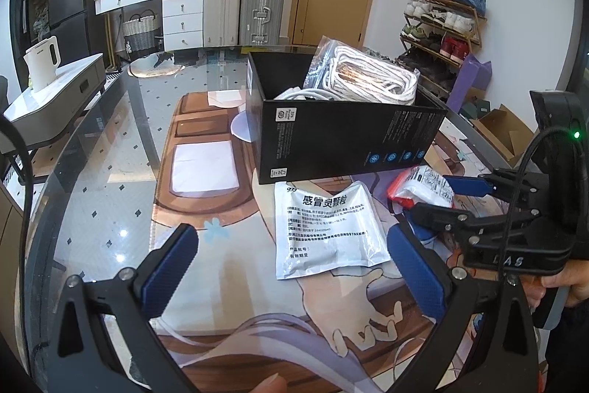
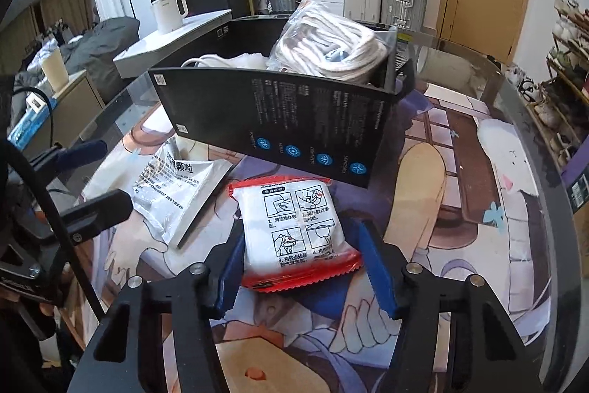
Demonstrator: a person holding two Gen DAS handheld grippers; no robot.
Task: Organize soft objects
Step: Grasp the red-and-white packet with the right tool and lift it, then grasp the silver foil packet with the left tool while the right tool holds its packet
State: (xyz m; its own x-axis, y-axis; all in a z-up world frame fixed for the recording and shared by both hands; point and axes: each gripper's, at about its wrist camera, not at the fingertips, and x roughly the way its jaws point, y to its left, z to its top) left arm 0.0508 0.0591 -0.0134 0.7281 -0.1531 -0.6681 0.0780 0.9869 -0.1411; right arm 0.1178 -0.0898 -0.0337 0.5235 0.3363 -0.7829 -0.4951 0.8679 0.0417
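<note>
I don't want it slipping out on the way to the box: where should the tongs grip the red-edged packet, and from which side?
Grip the red-edged packet across its puffy white middle, coming from its near end as the right tongs now sit, one finger along each long side. It lies flat on the mat, and its crimped red ends look thin and slippery, so squeezing the fuller middle probably holds better.

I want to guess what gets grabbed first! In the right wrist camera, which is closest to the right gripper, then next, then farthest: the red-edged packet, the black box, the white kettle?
1. Red-edged packet, between the right gripper's fingers.
2. Black box, just behind it.
3. White kettle, far back left.
</note>
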